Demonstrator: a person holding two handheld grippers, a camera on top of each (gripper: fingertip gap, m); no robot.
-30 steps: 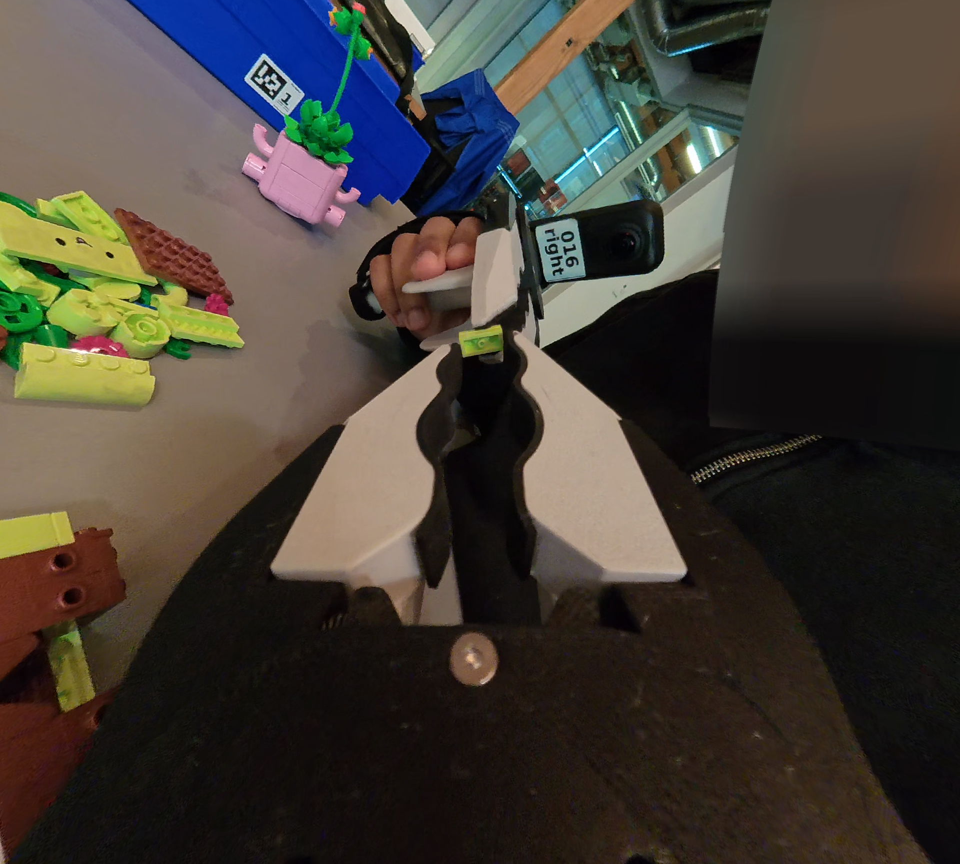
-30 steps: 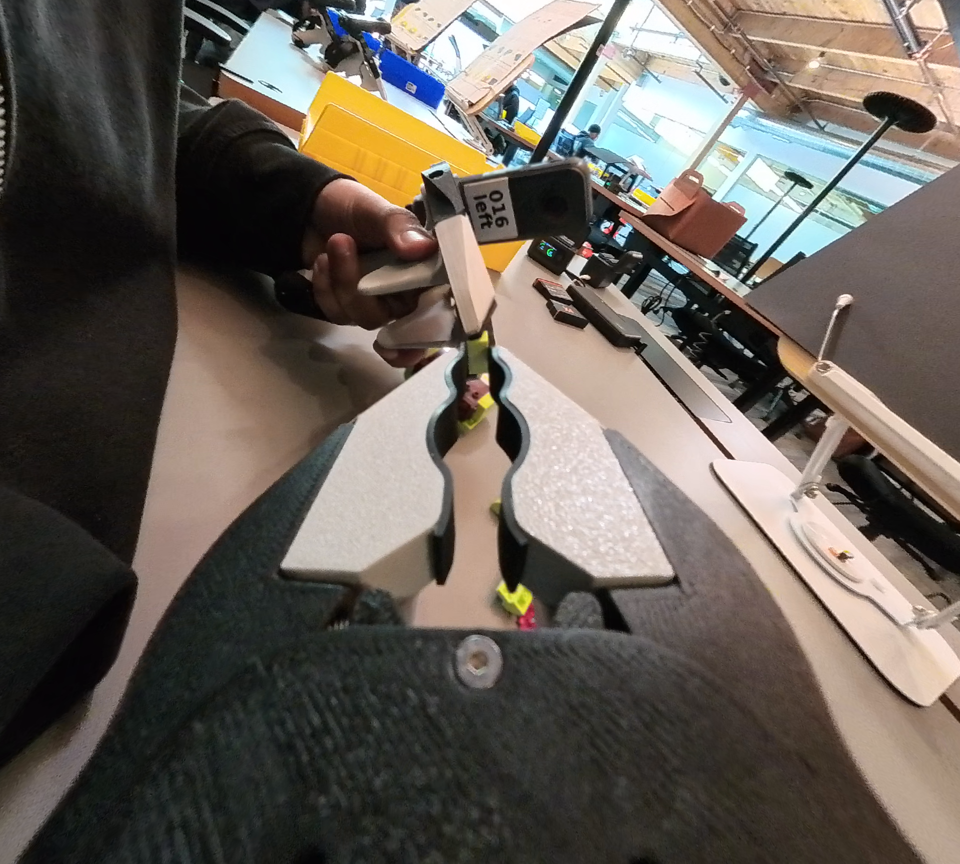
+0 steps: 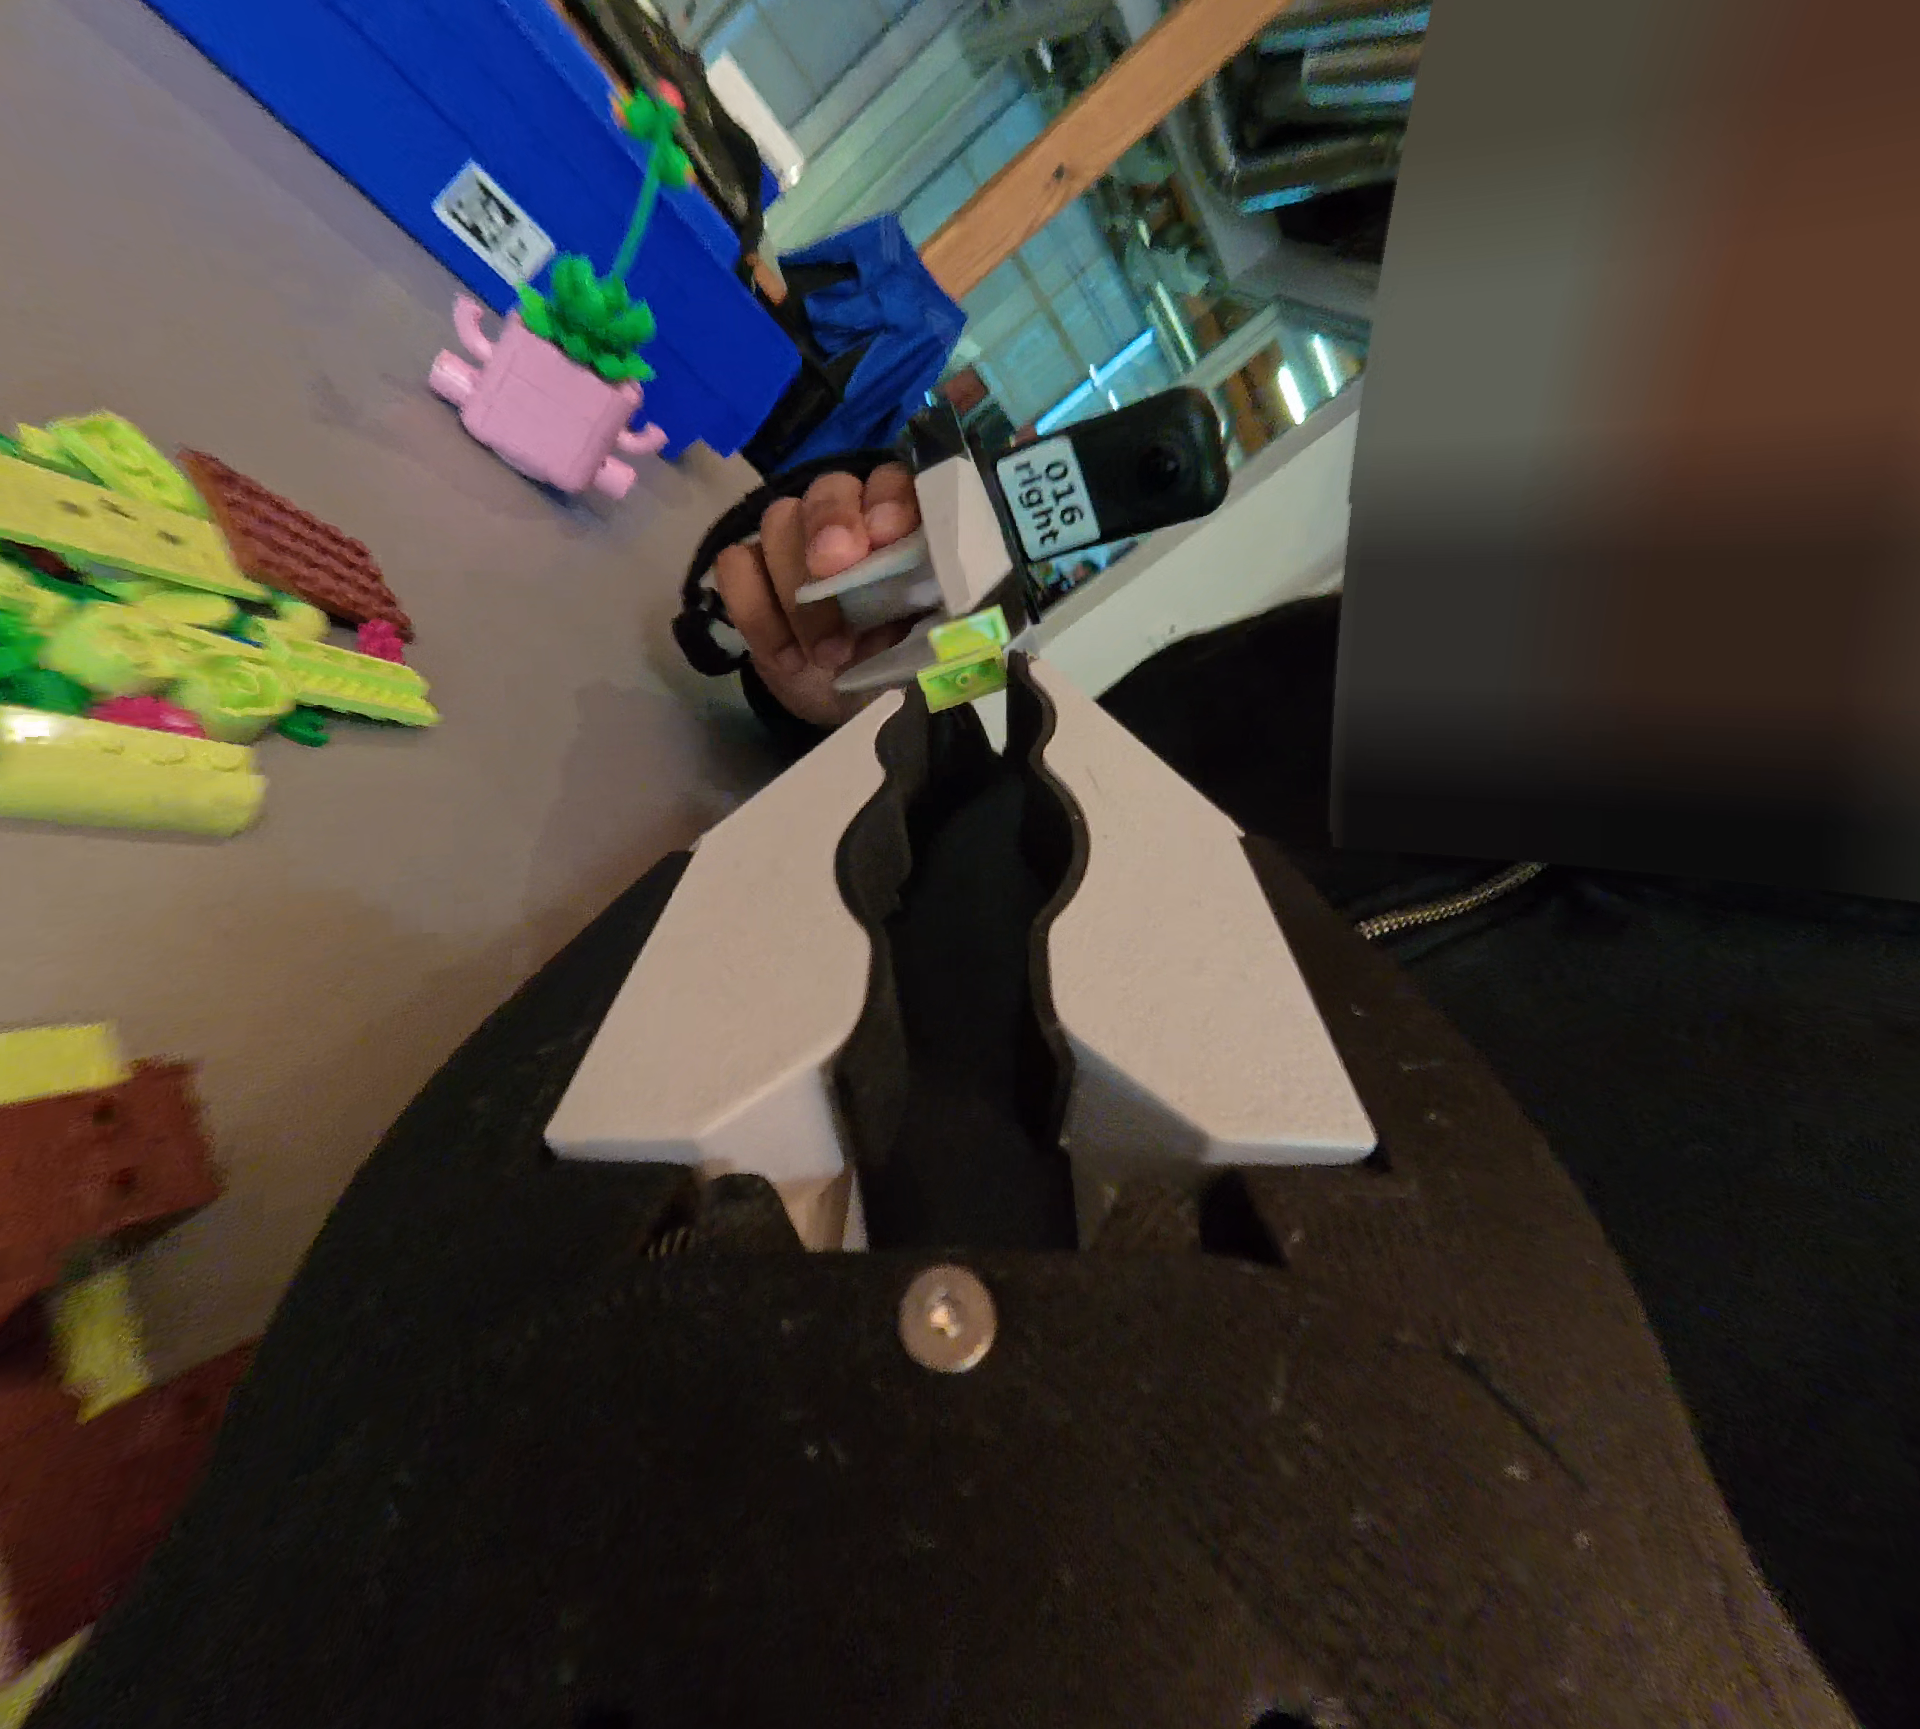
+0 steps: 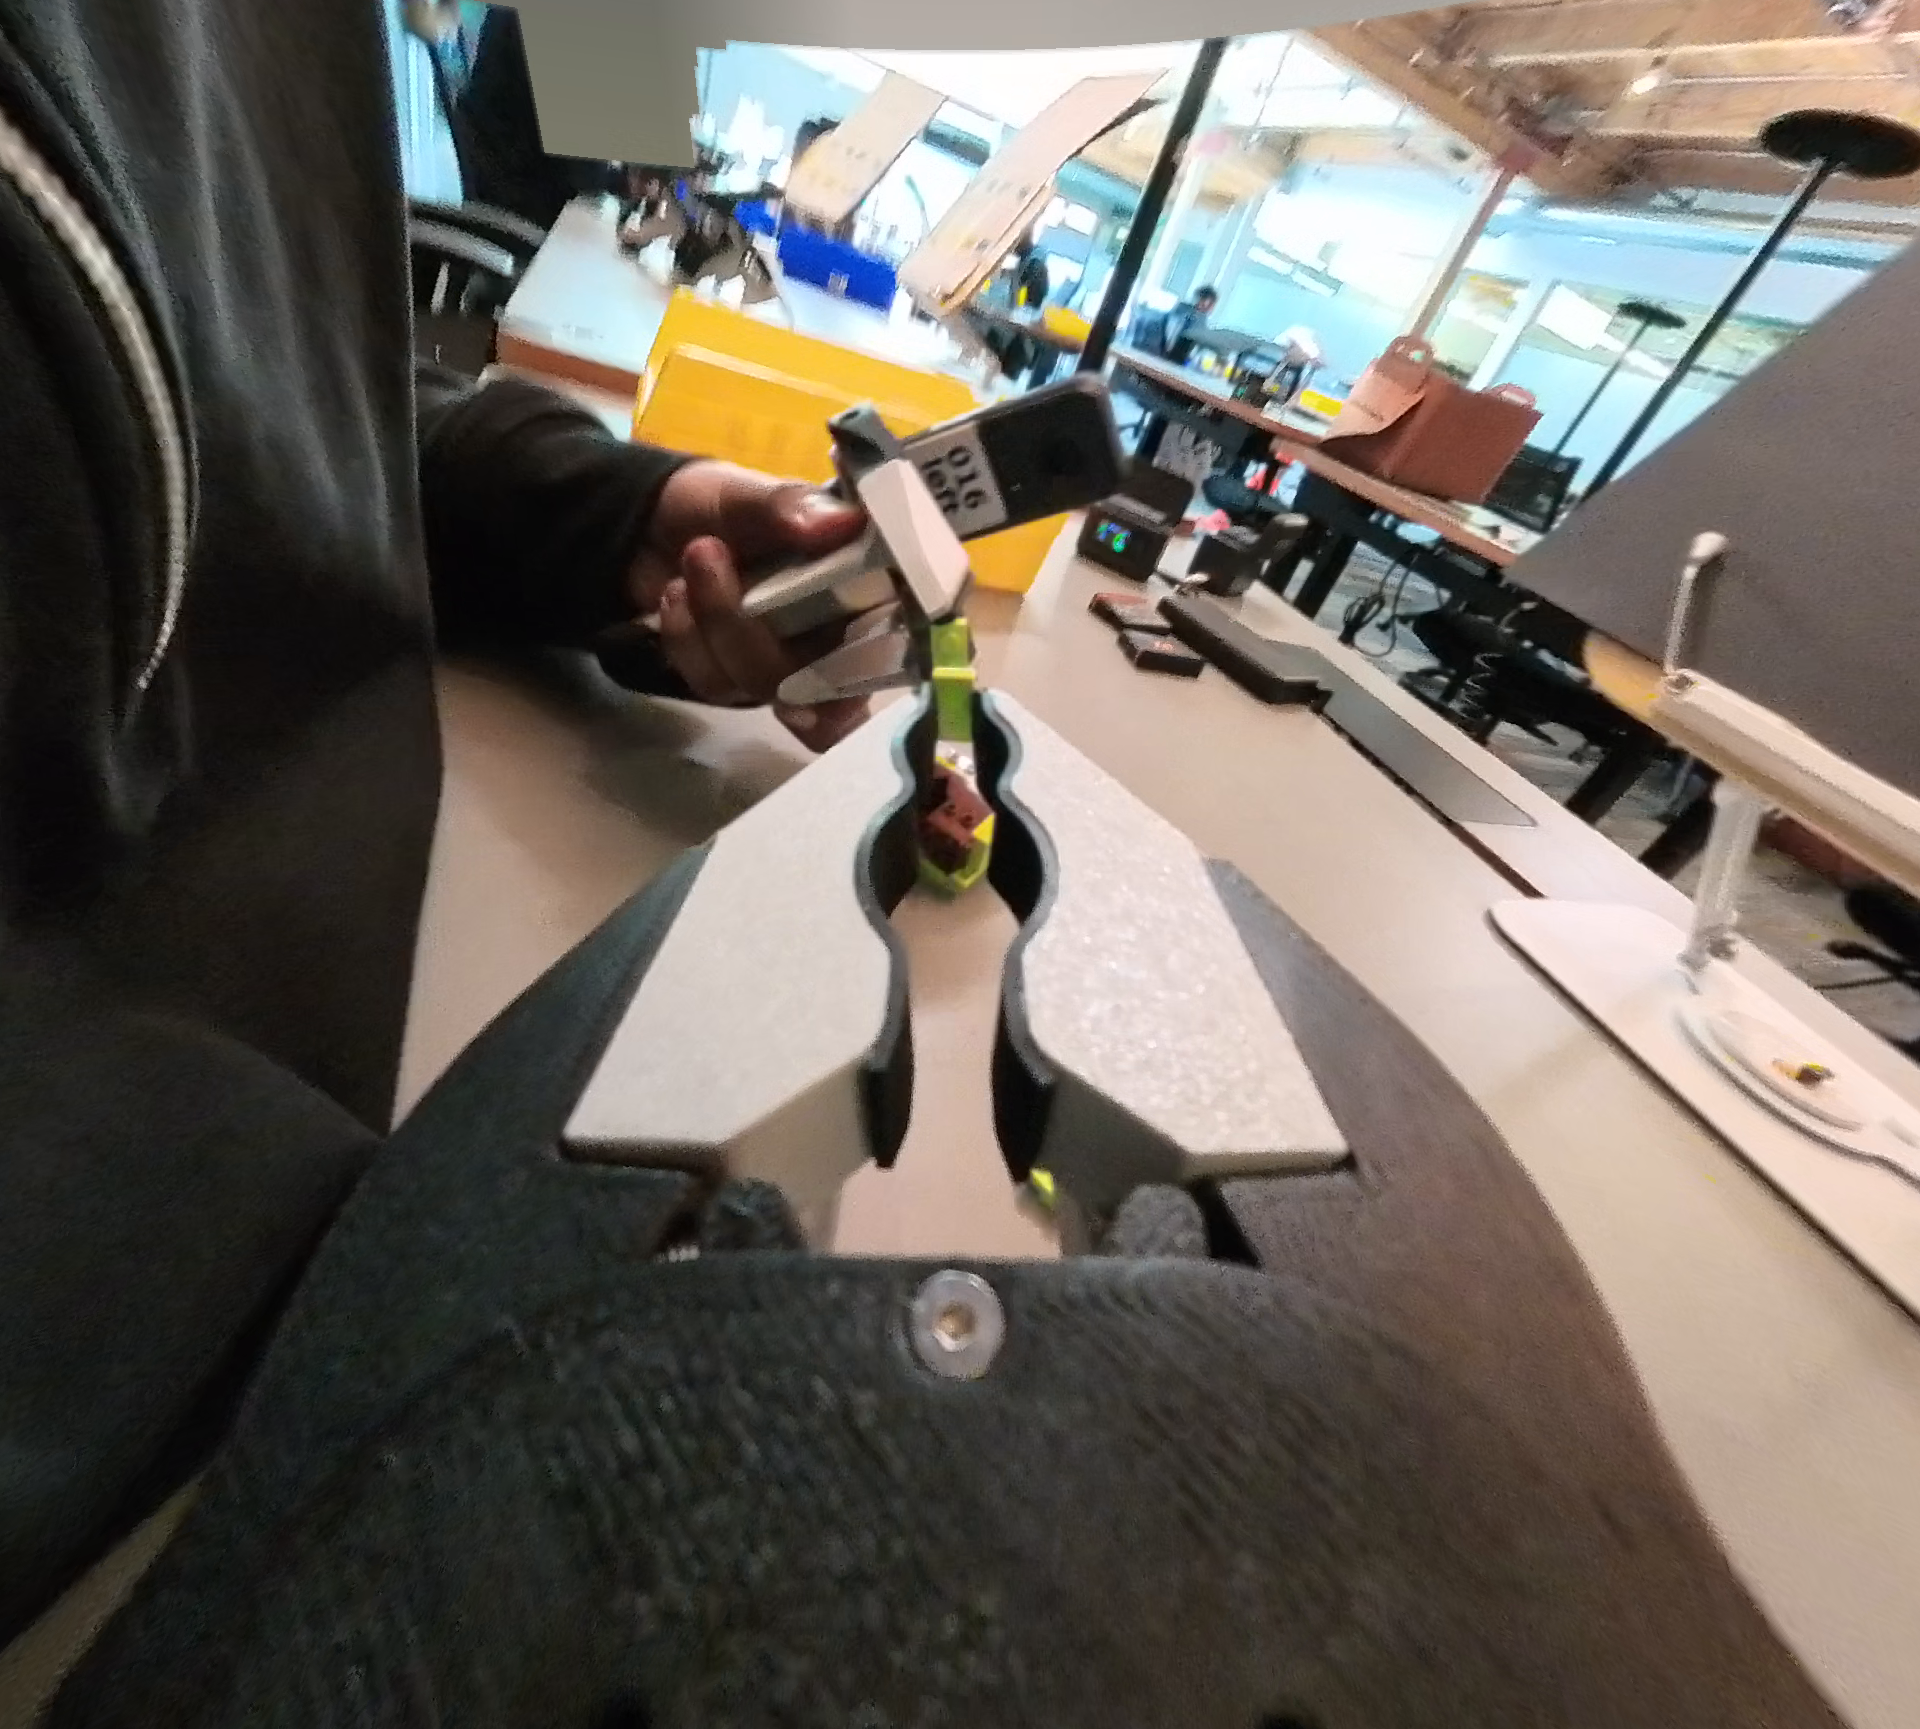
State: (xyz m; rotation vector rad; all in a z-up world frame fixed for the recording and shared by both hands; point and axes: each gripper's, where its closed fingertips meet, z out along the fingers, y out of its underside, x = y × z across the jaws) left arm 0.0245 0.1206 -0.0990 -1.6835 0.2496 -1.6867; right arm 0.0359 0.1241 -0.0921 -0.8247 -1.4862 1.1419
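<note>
1. Since the earlier frame, the lime piece is seen raised clear of the right gripper tips.
2. At frame centre it is clamped by both grippers, the left gripper included, long axis upright.

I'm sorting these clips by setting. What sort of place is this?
Probably a shared workshop or lab in an open-plan office: a grey table strewn with toy building bricks, a blue bin beside them, further desks and a wooden ceiling beam behind.
</note>
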